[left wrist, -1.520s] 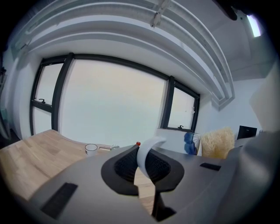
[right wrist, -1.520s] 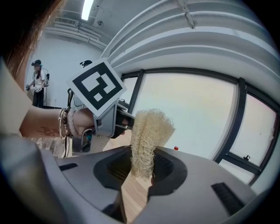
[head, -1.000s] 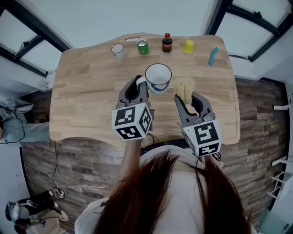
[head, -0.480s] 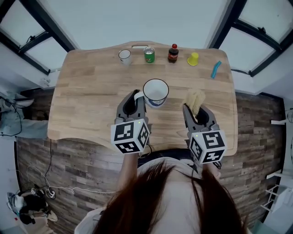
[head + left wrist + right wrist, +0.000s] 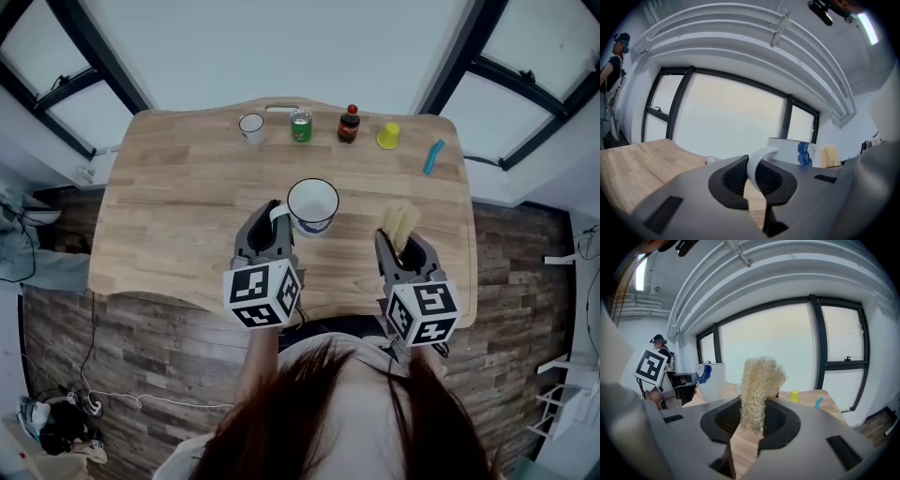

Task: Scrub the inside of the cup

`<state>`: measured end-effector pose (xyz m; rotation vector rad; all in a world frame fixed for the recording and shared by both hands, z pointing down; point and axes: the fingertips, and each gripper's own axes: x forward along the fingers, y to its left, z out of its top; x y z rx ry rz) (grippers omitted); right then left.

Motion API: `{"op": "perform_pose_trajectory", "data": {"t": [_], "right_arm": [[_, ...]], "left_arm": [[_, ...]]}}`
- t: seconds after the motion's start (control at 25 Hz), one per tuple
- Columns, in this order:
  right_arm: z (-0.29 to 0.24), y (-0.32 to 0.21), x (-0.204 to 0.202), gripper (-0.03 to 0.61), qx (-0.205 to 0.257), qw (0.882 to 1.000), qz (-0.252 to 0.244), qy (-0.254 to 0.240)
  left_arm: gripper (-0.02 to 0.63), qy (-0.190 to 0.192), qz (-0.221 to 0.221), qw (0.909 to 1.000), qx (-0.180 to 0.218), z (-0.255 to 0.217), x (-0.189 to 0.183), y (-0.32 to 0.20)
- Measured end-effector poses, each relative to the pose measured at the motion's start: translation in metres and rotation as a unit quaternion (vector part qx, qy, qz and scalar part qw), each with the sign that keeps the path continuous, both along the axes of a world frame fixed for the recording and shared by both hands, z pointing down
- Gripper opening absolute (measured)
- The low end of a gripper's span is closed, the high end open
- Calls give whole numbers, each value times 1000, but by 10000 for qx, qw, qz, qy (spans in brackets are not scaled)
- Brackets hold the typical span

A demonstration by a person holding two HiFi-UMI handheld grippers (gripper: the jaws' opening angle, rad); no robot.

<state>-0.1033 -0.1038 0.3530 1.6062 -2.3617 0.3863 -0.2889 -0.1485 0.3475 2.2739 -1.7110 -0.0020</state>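
Now cup handle (image 5: 756, 168) within left gripper (image 5: 273, 217)

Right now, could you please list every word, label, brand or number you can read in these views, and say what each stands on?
No text can be read anywhere.
Green can: label too small to read.
Dark bottle: red label, too small to read.
Cup: blue pattern only, no words.
Left claw on the cup's handle, right claw on the loofah: their cubes bear square black-and-white markers, no letters.

Bare studio-like room: wooden table (image 5: 178, 216), big windows (image 5: 764, 348), plank floor (image 5: 150, 356)
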Motion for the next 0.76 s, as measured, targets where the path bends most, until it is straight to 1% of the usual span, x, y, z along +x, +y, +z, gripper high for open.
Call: {"op": "perform_pose_trajectory", "data": {"t": [0.28, 0.56, 0.76], "right_arm": [[0, 0, -3, 106, -33, 9999, -68, 134], [3, -9, -8, 106, -31, 9995, -195, 232], [2, -23, -4, 106, -9, 9993, -250, 273]], "left_arm": [[25, 182, -43, 9998, 7, 2, -1, -3], [25, 241, -119, 9996, -66, 9, -4, -11], [25, 232, -139, 9996, -59, 9, 1, -29]]}}
